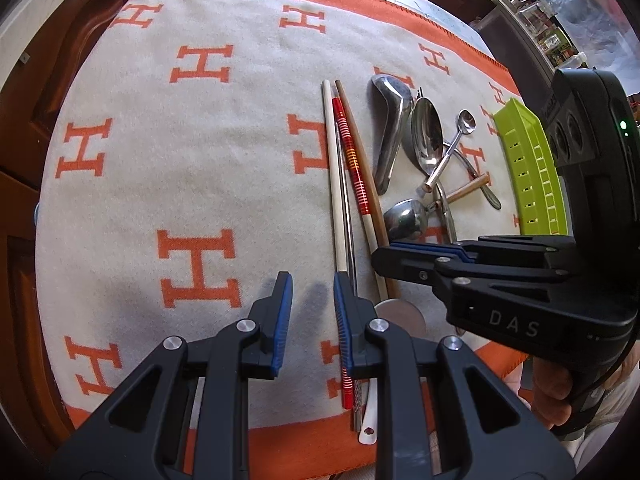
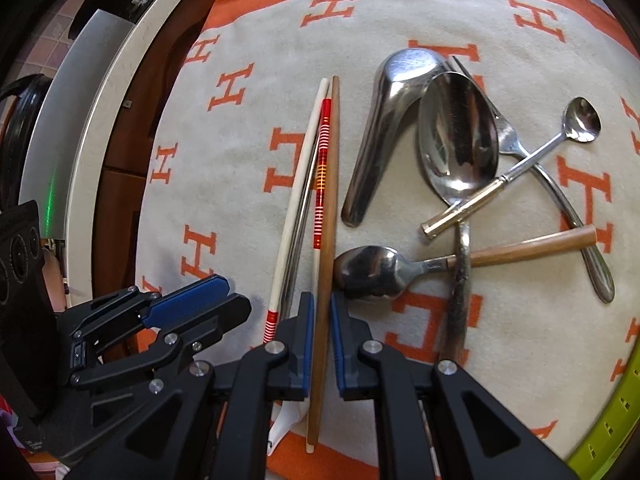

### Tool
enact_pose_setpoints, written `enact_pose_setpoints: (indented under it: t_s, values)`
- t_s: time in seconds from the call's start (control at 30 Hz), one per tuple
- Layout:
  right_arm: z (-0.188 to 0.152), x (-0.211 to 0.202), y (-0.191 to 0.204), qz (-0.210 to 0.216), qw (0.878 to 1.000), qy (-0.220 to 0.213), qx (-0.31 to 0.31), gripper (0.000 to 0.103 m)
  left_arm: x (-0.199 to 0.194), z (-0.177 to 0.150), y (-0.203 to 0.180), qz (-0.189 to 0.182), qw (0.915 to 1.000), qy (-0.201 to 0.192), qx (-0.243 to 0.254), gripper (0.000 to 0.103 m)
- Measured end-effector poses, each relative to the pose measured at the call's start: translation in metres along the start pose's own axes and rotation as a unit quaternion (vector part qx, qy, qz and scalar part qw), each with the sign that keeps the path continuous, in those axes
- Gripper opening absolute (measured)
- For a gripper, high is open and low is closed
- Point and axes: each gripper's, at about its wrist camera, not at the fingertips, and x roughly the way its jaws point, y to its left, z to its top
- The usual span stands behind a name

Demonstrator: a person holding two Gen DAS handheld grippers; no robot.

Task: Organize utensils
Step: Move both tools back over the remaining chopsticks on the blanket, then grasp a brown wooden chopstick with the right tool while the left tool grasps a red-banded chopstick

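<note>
At nine o'clock in the right wrist view we have our left gripper (image 2: 192, 300), its blue pads parted only a little with nothing between them, hovering over bare blanket (image 2: 248, 152) just beside the chopsticks. Moving right, the chopsticks lie side by side running from twelve to six o'clock: a cream chopstick (image 2: 298, 184), a thin metal one half hidden under it, a red-striped chopstick (image 2: 322, 168), and a brown wooden chopstick (image 2: 329, 200). Our right gripper (image 2: 321, 320) straddles that brown one near its lower end, jaws narrowed around it; we judge they pinch it or nearly so, though contact is hard to confirm. Right of the row, from one to four o'clock, sits a tangle: a steel soup spoon (image 2: 384, 128), a large serving spoon (image 2: 456, 136), a fork (image 2: 516, 148) beneath it, a small teaspoon (image 2: 576, 120), and a wooden-handled spoon (image 2: 380, 272), all crossing one another. At five o'clock the green tray (image 2: 600, 440) edge shows, and we cannot see its contents. We judge the chopsticks grouped, the spoons and fork unsorted, and the tray loading remains.
</note>
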Motion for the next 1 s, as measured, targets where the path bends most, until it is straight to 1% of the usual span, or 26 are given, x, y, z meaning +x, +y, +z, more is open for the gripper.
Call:
enact_pose_setpoints:
  t_s: [0.13,0.3,0.43,0.53,0.73,0.83,0.9,1.0]
  values:
    - [-0.001,0.002,0.007,-0.015,1.0,-0.006,-0.017,0.009,0.003,0.0,0.0,0.0,1.0,0.005,0.001,0.018]
    - [-0.007,-0.003,0.009,-0.033,0.999,-0.023,-0.034,0.007,0.008,0.006,-0.005,-0.001,1.0,0.007,0.005,0.018]
    - [-0.011,-0.012,-0.004,-0.028,0.999,-0.031,-0.018,0.007,0.013,0.012,-0.014,-0.001,0.9999,0.01,0.011,0.018]
    - [-0.015,-0.018,-0.014,-0.023,0.999,-0.036,-0.008,0.007,0.02,0.017,-0.019,0.006,0.9997,0.016,0.015,0.018]
    - [-0.023,-0.029,-0.025,-0.011,0.999,-0.046,0.004,0.006,0.024,0.022,-0.022,0.015,0.9997,0.017,0.012,0.012]
    - [-0.025,-0.031,-0.026,-0.006,0.999,-0.048,0.005,0.006,0.025,0.024,-0.023,0.015,0.9996,0.02,0.011,0.012]
    - [-0.025,-0.031,-0.026,-0.001,0.999,-0.047,0.005,0.006,0.025,0.024,-0.022,0.012,0.9997,0.023,0.005,0.011]
    - [-0.026,-0.031,-0.028,0.005,0.999,-0.048,0.004,0.007,0.023,0.024,-0.012,-0.004,0.9996,0.026,-0.011,0.011]
